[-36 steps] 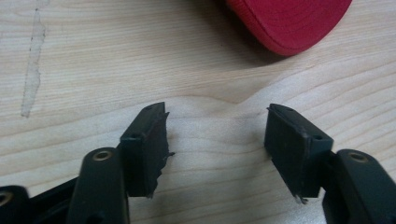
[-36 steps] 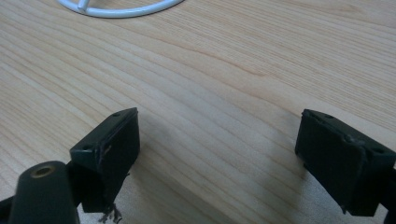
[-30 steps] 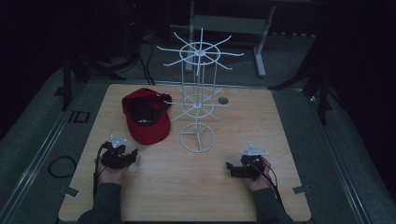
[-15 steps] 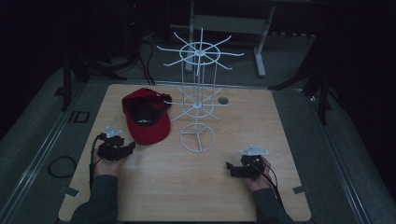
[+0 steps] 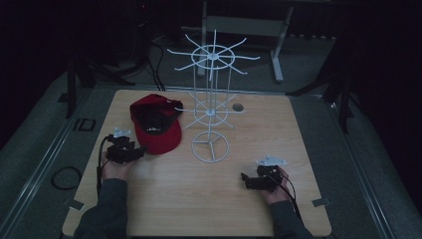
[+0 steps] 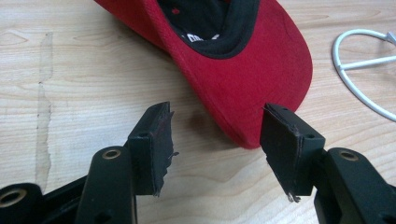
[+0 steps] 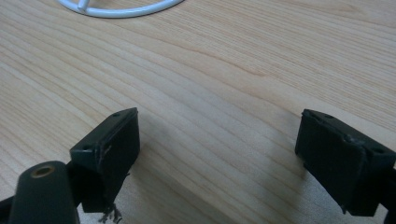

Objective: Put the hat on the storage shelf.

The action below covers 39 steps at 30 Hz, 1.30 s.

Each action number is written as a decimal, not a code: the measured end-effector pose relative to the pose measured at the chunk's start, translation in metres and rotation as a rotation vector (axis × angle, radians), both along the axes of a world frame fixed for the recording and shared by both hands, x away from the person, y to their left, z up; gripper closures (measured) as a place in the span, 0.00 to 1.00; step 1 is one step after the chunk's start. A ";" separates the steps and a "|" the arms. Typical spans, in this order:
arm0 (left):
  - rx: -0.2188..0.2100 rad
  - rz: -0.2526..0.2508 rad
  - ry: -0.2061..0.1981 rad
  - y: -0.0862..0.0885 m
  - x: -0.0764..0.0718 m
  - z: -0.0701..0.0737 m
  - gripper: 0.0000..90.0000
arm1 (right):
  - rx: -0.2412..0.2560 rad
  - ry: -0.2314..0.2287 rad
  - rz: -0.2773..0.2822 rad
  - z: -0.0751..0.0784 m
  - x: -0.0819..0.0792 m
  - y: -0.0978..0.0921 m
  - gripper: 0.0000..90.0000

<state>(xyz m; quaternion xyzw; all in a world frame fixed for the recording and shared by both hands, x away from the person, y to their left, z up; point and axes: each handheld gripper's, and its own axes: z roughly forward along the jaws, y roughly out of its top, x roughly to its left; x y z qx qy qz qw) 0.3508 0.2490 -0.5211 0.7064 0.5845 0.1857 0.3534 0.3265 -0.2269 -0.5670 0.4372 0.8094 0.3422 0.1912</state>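
Between the left gripper's (image 6: pixel 215 144) spread jaws lies the red cap's (image 6: pixel 252 79) brim tip.

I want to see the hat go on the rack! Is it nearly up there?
Not yet. Nothing looks done: the red cap lies upside down on the table, and the white wire rack is bare. In hand: the open left tongs frame the cap's brim without gripping it. The right tongs are open over bare wood. Gripping, lifting and hanging probably remain.

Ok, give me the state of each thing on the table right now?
Red cap: upside down on the table, brim tip between the left gripper's fingers, not clamped.
Left gripper: open.
Right gripper: open, nothing between its fingers, low over bare wood.
White wire rack: upright, nothing hanging on it.
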 end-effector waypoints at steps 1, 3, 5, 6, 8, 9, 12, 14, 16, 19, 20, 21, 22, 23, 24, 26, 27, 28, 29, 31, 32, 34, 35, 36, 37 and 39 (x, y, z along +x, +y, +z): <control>0.000 0.000 0.000 0.000 0.000 0.000 0.49 | 0.000 0.000 0.000 0.000 0.000 0.000 0.15; -0.007 -0.009 0.017 -0.001 0.006 -0.001 0.50 | 0.000 0.000 0.000 0.000 0.000 0.000 0.15; -0.025 -0.014 0.025 0.000 0.010 -0.002 0.51 | 0.000 0.000 0.000 0.000 0.000 0.000 0.15; -0.030 -0.014 0.030 0.000 0.012 -0.002 0.52 | 0.000 0.000 0.000 0.000 0.000 0.000 0.15; -0.043 -0.020 0.042 0.001 0.015 -0.003 0.53 | 0.000 0.000 0.000 0.000 0.000 0.000 0.15; -0.047 -0.019 0.047 0.001 0.017 -0.003 0.53 | 0.000 0.000 0.000 0.000 0.000 0.000 0.15; -0.055 -0.023 0.055 0.001 0.020 -0.004 0.55 | 0.000 0.000 0.000 0.000 0.000 0.000 0.15; -0.068 -0.025 0.064 0.001 0.024 -0.006 0.55 | 0.000 0.000 0.000 0.000 0.000 0.000 0.15; -0.083 -0.025 0.068 0.000 0.026 -0.007 0.55 | 0.000 0.000 0.000 0.000 0.000 0.000 0.15; -0.093 -0.025 0.076 0.000 0.029 -0.008 0.55 | 0.000 0.000 0.000 0.000 0.000 0.000 0.15; -0.095 -0.025 0.086 0.000 0.031 -0.011 0.56 | 0.000 0.000 0.000 0.000 0.000 0.000 0.15; -0.098 -0.027 0.090 0.000 0.032 -0.012 0.56 | 0.000 0.000 0.000 0.000 0.000 0.000 0.15; -0.104 -0.028 0.097 -0.001 0.033 -0.013 0.56 | 0.000 0.000 0.000 0.000 0.000 0.000 0.15; -0.109 -0.029 0.101 -0.001 0.033 -0.014 0.56 | 0.000 0.000 0.000 0.000 0.000 0.000 0.15; -0.114 -0.032 0.103 -0.002 0.034 -0.015 0.57 | 0.000 0.000 0.000 0.000 0.000 0.000 0.15; -0.120 -0.040 0.105 -0.003 0.036 -0.016 0.59 | 0.000 0.000 0.000 0.000 0.000 0.000 0.15; -0.120 -0.045 0.106 -0.003 0.037 -0.016 0.59 | 0.000 0.000 0.000 0.000 0.000 0.000 0.15; -0.120 -0.047 0.108 -0.004 0.037 -0.016 0.60 | 0.000 0.000 0.000 0.000 0.000 0.000 0.15; -0.123 -0.054 0.110 -0.005 0.039 -0.016 0.61 | 0.000 0.000 0.000 0.000 0.000 0.000 0.15; -0.128 -0.063 0.117 -0.007 0.041 -0.017 0.62 | 0.000 0.000 0.000 0.000 0.000 0.000 0.15; -0.130 -0.070 0.122 -0.007 0.041 -0.017 0.63 | 0.000 0.000 0.000 0.000 0.000 0.000 0.15; -0.143 -0.087 0.134 -0.008 0.043 -0.018 0.66 | 0.000 0.000 0.000 0.000 0.000 0.000 0.15; -0.137 -0.090 0.138 -0.009 0.044 -0.018 0.66 | 0.000 0.000 0.000 0.000 0.000 0.000 0.15; -0.130 -0.092 0.140 -0.010 0.045 -0.018 0.66 | 0.000 0.000 0.000 0.000 0.000 0.000 0.15; -0.130 -0.092 0.140 -0.010 0.045 -0.018 0.65 | 0.000 0.000 0.000 0.000 0.000 0.000 0.15; -0.129 -0.091 0.148 -0.011 0.047 -0.021 0.64 | 0.000 0.000 0.000 0.000 0.000 0.000 0.15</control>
